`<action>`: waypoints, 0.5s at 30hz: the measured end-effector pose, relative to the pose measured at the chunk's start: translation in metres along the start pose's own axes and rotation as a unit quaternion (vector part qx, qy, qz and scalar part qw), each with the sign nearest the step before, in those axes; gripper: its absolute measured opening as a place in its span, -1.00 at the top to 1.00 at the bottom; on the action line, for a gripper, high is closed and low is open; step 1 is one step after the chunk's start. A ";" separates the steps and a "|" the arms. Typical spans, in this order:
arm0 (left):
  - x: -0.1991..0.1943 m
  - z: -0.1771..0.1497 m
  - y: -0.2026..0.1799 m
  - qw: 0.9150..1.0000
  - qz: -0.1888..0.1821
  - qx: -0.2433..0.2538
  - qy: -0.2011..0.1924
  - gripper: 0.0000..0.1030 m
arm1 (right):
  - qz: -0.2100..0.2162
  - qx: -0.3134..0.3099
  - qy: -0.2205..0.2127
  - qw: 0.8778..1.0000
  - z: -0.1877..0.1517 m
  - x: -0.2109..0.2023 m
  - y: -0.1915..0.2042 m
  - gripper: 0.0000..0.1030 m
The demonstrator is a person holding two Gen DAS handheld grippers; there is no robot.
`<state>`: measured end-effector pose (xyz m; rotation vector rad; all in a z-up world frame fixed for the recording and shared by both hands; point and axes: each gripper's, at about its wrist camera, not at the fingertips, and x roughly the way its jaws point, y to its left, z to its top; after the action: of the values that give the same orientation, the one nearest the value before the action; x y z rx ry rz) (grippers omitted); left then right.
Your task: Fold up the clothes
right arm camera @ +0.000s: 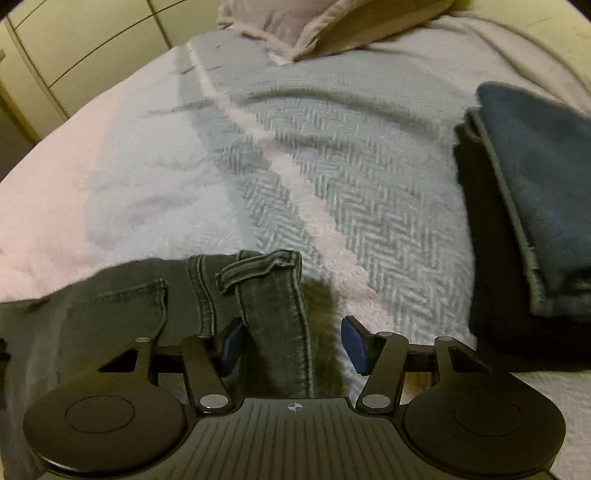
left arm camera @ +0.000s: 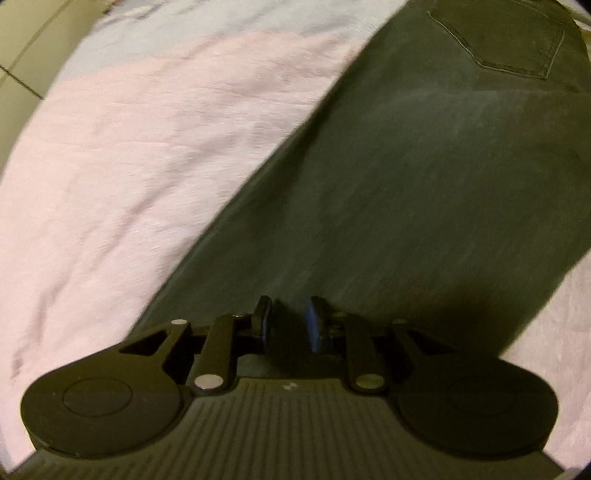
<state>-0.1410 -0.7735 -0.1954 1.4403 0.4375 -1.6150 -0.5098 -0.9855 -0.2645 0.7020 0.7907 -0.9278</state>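
Dark grey jeans (left arm camera: 424,177) lie on a bed, back pocket (left arm camera: 506,37) at the top right of the left wrist view. My left gripper (left arm camera: 290,323) hovers over a jeans leg, its blue pads a narrow gap apart with nothing seen between them. In the right wrist view the jeans' waistband with a belt loop (right arm camera: 258,273) lies between the wide-open jaws of my right gripper (right arm camera: 291,347). The band rests near the left pad (right arm camera: 231,345); the right pad (right arm camera: 354,345) is apart from it.
The bed has a pink sheet (left arm camera: 129,166) and a light blue herringbone blanket (right arm camera: 295,155). A stack of folded dark blue and black clothes (right arm camera: 535,221) sits at the right. A pillow (right arm camera: 314,26) lies at the far end. Cupboard doors (right arm camera: 74,44) stand to the left.
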 end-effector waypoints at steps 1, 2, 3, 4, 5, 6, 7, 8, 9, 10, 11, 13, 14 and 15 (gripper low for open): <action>-0.009 -0.004 -0.001 1.000 0.002 -0.003 -0.007 0.66 | -0.002 -0.019 -0.015 1.000 -0.002 -0.013 0.012 -0.09; -0.018 -0.009 -0.002 1.000 0.003 -0.006 -0.014 0.66 | 0.000 -0.033 -0.029 0.999 -0.007 -0.026 0.024 -0.09; -0.026 -0.016 -0.004 1.000 0.005 -0.005 -0.020 0.66 | 0.009 -0.039 -0.043 0.998 -0.017 -0.038 0.037 -0.09; -0.028 -0.022 -0.009 1.000 0.007 0.000 -0.019 0.66 | 0.019 -0.046 -0.057 0.997 -0.026 -0.050 0.049 -0.08; -0.030 -0.029 -0.014 1.000 0.010 0.005 -0.018 0.66 | 0.028 -0.050 -0.064 0.996 -0.036 -0.059 0.061 -0.08; -0.032 -0.035 -0.019 1.000 0.012 0.011 -0.017 0.66 | 0.037 -0.053 -0.060 0.996 -0.048 -0.060 0.070 -0.08; -0.029 -0.043 -0.021 1.000 0.014 0.015 -0.010 0.65 | 0.043 -0.057 -0.046 0.996 -0.059 -0.057 0.076 -0.08; -0.023 -0.053 -0.018 1.000 0.018 0.015 0.002 0.65 | 0.046 -0.061 -0.022 0.997 -0.069 -0.049 0.081 -0.08; -0.017 -0.062 -0.016 1.000 0.022 0.015 0.013 0.65 | 0.049 -0.065 0.001 0.997 -0.080 -0.040 0.085 -0.08; -0.011 -0.072 -0.014 0.999 0.026 0.015 0.025 0.65 | 0.041 -0.074 0.019 0.996 -0.090 -0.033 0.088 -0.08; -0.006 -0.082 -0.012 0.999 0.030 0.014 0.035 0.65 | 0.024 -0.089 0.025 0.995 -0.096 -0.029 0.091 -0.08; -0.003 -0.104 0.002 0.999 0.037 -0.005 0.037 0.64 | -0.005 -0.103 0.019 0.994 -0.099 -0.035 0.102 -0.08; -0.003 -0.115 0.009 0.998 0.040 -0.015 0.036 0.64 | -0.029 -0.104 0.016 0.994 -0.099 -0.039 0.110 -0.08; -0.004 -0.125 0.016 0.998 0.045 -0.022 0.037 0.64 | -0.053 -0.102 0.013 0.993 -0.101 -0.045 0.118 -0.08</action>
<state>-0.0532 -0.6860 -0.2192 1.4691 0.4429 -1.4757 -0.4500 -0.8350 -0.2590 0.4977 0.9383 -0.9190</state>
